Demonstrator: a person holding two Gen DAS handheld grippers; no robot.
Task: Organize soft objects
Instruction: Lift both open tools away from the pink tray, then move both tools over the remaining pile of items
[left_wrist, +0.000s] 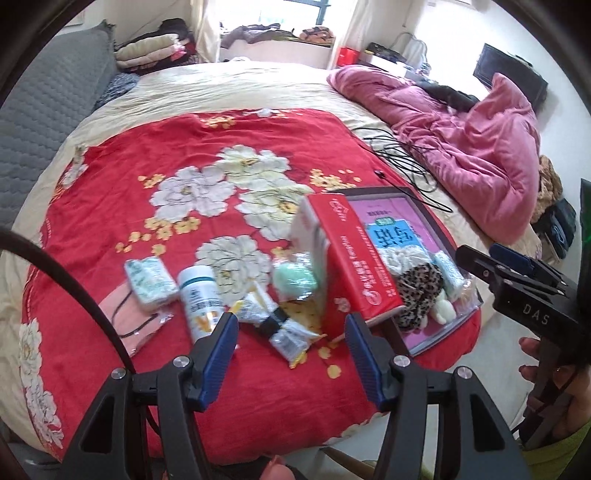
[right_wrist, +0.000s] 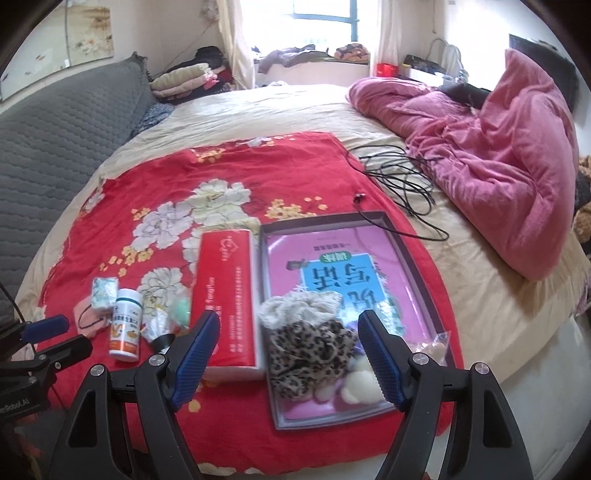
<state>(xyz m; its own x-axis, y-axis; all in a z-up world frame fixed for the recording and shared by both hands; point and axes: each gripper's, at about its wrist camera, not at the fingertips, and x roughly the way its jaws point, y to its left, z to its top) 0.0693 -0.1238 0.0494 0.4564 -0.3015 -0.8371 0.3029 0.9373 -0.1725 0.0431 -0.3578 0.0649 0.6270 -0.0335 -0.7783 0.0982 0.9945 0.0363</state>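
Observation:
A grey tray (right_wrist: 332, 218) with a pink printed liner lies on the red floral blanket (left_wrist: 147, 155). Inside it are a leopard scrunchie (right_wrist: 306, 350), a cream scrunchie (right_wrist: 295, 306) and pale fluffy puffs (right_wrist: 354, 387). My right gripper (right_wrist: 291, 328) hovers open above the scrunchies, holding nothing. A red box (right_wrist: 225, 295) lies along the tray's left side. Left of it sit a green puff in a bag (left_wrist: 295, 280), a packet with a black band (left_wrist: 273, 321), a white bottle (left_wrist: 199, 299), a tissue pack (left_wrist: 149, 280) and a pink mask (left_wrist: 125, 314). My left gripper (left_wrist: 290, 325) hangs open over the packet.
A crumpled pink duvet (left_wrist: 480, 140) fills the bed's right side, with a tangle of black cable (left_wrist: 402, 155) beside it. A grey quilted headboard (left_wrist: 48, 122) runs along the left. Folded clothes (right_wrist: 184, 81) are stacked at the back. The bed's near edge drops off just below the blanket.

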